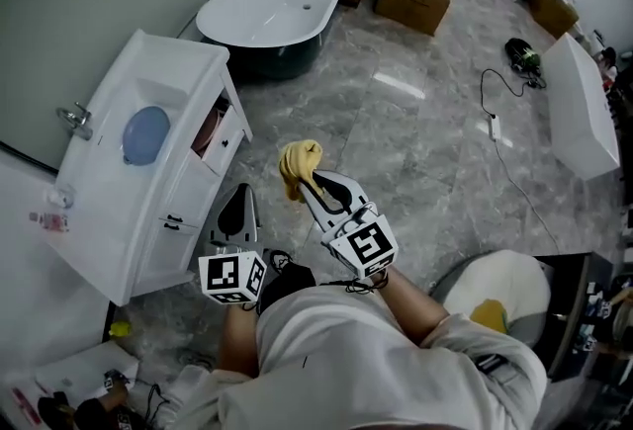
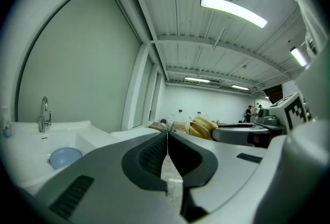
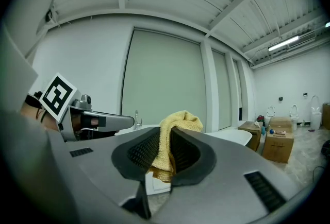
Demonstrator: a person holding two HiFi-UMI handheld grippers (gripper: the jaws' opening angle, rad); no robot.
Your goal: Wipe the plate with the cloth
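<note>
Cloth (image 1: pixel 299 164) sat clamped in my right claw (image 1: pixel 309 183), held over the floor; my left claw (image 1: pixel 238 193) was closed on nothing. The blue plate (image 1: pixel 145 134) lay well apart to the left, in the sink (image 1: pixel 170 90). Best, I judged, to bring a broad fold flat onto it and rub in circles.

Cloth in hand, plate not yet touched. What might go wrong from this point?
1. The right gripper pinches the yellow cloth by one fold, with most of it bunched past the jaws; it may pull loose during wiping.
2. The blue plate lies unheld in the sink, and the left gripper is shut on nothing, so the plate may slide.
</note>
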